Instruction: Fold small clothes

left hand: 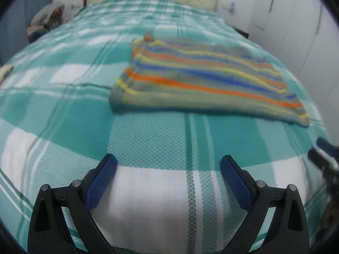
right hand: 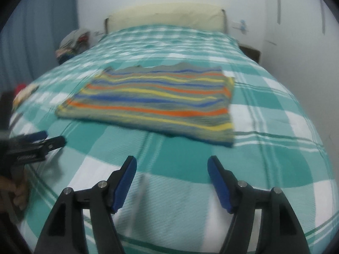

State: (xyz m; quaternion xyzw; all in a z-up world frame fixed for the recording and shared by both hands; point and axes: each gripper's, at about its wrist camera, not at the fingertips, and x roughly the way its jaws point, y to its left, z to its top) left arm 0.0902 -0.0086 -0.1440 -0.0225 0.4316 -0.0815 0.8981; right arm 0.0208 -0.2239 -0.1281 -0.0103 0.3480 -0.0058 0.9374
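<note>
A small striped garment (left hand: 203,78) in orange, blue, yellow and grey lies flat as a folded rectangle on the teal and white checked bedspread (left hand: 148,139). It also shows in the right wrist view (right hand: 154,99). My left gripper (left hand: 168,163) is open and empty, hovering over the bedspread short of the garment's near edge. My right gripper (right hand: 172,165) is open and empty, also short of the near edge. The left gripper shows at the left edge of the right wrist view (right hand: 42,142), and the right gripper at the right edge of the left wrist view (left hand: 324,154).
A cream headboard cushion (right hand: 167,17) stands at the far end of the bed. A pile of clothes (right hand: 72,44) sits beside the bed at far left. White wardrobe doors (left hand: 296,21) line the right side. A blue curtain (right hand: 38,42) hangs on the left.
</note>
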